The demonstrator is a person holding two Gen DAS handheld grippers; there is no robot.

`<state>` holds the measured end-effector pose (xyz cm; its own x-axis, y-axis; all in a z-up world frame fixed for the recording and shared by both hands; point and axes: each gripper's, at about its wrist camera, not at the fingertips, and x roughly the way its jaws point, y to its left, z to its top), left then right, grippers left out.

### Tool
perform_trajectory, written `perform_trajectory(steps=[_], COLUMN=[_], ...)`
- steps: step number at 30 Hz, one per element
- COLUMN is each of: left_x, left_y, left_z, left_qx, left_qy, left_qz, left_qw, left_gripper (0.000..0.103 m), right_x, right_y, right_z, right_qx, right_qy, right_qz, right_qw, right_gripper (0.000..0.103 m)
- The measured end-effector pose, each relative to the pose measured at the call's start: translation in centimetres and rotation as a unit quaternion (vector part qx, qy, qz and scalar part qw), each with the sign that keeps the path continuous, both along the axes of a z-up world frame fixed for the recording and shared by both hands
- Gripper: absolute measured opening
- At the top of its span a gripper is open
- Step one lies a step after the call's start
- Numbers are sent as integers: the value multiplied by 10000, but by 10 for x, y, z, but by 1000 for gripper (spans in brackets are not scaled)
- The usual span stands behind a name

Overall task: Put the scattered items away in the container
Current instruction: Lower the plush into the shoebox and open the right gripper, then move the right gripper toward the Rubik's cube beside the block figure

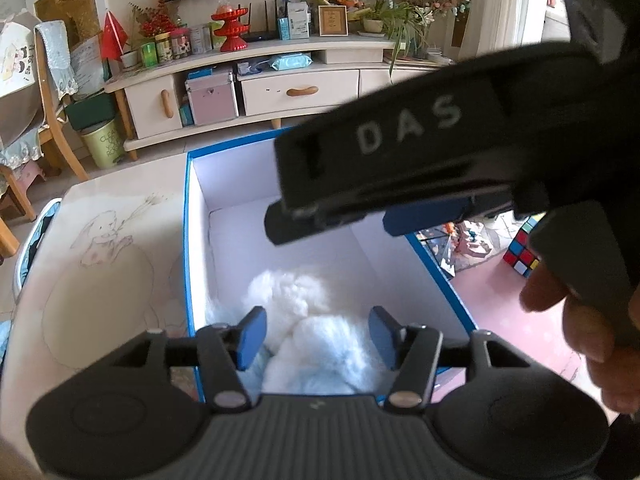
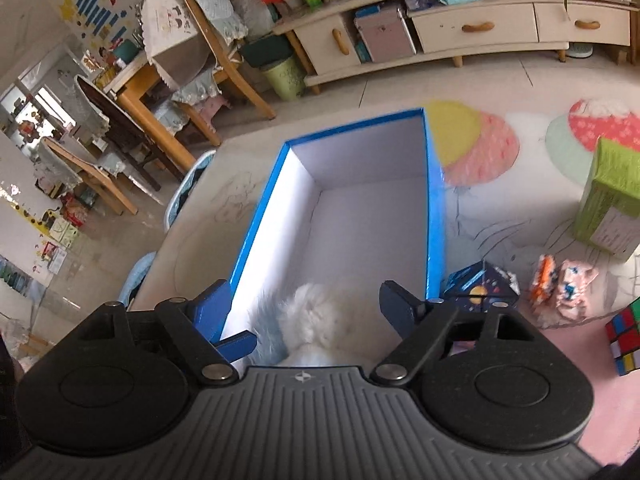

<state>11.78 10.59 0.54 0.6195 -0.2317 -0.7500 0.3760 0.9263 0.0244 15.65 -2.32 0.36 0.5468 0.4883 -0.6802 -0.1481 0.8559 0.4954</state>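
Note:
A blue box with a white inside [image 1: 200, 240] [image 2: 434, 200] stands open on the play mat. A white fluffy plush toy [image 1: 296, 312] [image 2: 316, 320] lies in its near end. My left gripper [image 1: 314, 334] is open just above the plush, its blue pads either side and apart from it. My right gripper [image 2: 306, 308] is open above the box's near end; in the left wrist view its body [image 1: 400, 168] crosses over the box. Scattered items on the mat right of the box: a dark space-print cube [image 2: 480, 284], a Rubik's cube [image 2: 624, 336] [image 1: 520, 256], small orange and pink toys [image 2: 560, 284].
A green box [image 2: 608, 200] stands on the mat at the right. A cream TV cabinet [image 1: 256, 92] [image 2: 440, 32] runs along the back. Wooden chairs and a table [image 2: 132, 112] and a green bin [image 1: 102, 142] stand at the left.

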Motion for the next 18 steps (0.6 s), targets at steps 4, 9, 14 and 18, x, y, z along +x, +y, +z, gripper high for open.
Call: perform_trajectory(steps=[4,9,14,18], left_x=[-2,-7,-12,-16], left_y=[-7,-20,-32,-38], left_z=[6,12,19,27], left_qx=[32,93,110,26], left_qy=[-30,-77,-138,-151], left_qz=[-11,-46,-164,-212], left_qw=[10000,9999,9997,9997], left_gripper=[73,79,85,86], right_x=[-6,-13,-20,-23], right_y=[-11,-29,-50,-65], right_z=[11,18,18,15], right_qx=[-19,40,78,140], right_qy=[-113,-161,-158,-148], right_qz=[-76,-198,-336,-464], right_qw=[9999,9997,9993,9987], right_gripper=[102,102,103,103])
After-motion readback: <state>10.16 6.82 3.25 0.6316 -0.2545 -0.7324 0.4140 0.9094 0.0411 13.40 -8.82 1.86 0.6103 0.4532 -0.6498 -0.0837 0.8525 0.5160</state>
